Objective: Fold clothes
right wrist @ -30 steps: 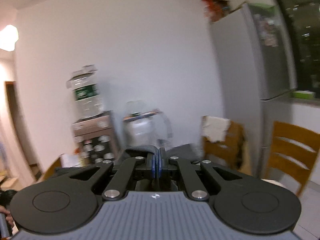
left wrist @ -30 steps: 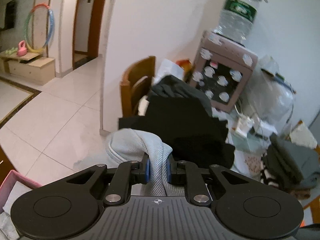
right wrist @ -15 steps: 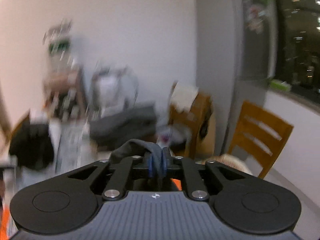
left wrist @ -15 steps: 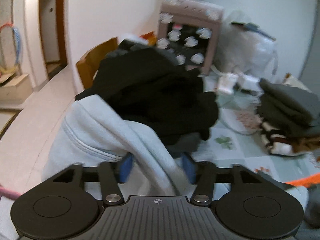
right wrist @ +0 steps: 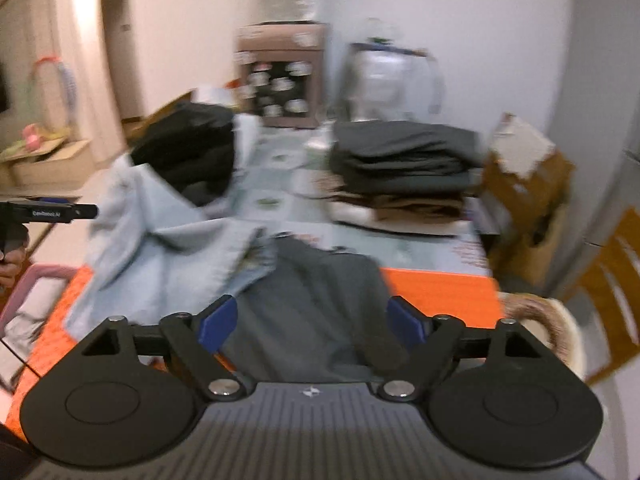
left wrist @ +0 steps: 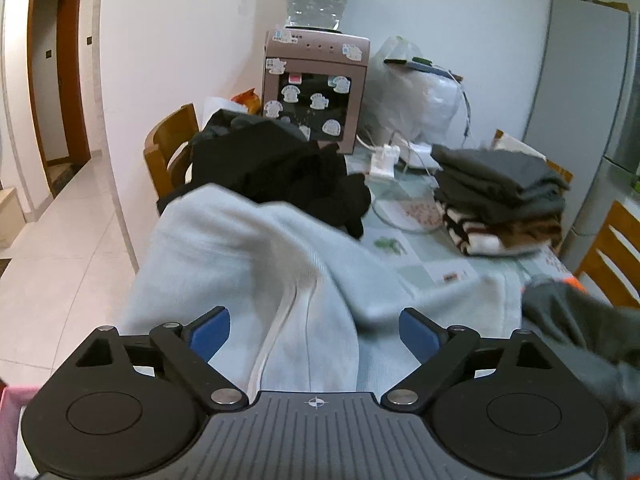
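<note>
Both my grippers opening over the clothes

Left gripper (left wrist: pixel 316 330) spreads, blue hoodie (left wrist: pixel 256 264) lower centre between its pads; right gripper (right wrist: pixel 310 320) spreads over grey garment (right wrist: pixel 316 304), lower centre.

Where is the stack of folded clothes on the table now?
In the left wrist view the folded stack sits at the table's far right, right of the black pile and before the fridge.
</note>
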A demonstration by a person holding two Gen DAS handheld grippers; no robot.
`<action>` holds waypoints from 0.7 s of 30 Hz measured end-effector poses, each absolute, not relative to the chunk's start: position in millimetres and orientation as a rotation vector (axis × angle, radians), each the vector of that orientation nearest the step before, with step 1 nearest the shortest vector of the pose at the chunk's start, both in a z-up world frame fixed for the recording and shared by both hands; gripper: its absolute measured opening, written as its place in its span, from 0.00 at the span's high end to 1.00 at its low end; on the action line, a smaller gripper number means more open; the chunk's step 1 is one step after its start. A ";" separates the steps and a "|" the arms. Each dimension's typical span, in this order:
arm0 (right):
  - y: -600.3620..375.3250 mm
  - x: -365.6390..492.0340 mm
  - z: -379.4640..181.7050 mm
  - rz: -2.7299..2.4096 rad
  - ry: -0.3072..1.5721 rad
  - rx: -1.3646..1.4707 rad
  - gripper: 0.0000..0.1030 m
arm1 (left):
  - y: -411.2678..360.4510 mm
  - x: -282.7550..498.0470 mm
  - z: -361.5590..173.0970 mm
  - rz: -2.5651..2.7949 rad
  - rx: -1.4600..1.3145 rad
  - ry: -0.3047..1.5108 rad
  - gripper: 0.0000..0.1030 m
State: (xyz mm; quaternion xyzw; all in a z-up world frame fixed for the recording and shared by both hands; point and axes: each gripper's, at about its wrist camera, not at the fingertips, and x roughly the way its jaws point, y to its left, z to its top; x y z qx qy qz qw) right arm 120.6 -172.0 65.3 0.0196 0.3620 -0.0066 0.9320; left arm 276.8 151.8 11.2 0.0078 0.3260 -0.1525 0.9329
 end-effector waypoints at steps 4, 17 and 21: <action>-138.0 146.4 33.5 0.118 0.780 0.066 0.12 | 165.5 241.8 -2.4 -0.317 0.052 0.689 0.09; -78.6 232.4 -65.0 0.205 0.943 0.312 0.12 | 172.9 197.0 -77.0 -0.330 0.069 0.853 0.01; -84.4 252.5 -87.5 0.166 0.991 0.459 0.18 | 155.0 199.1 -95.6 -0.332 0.166 0.852 0.00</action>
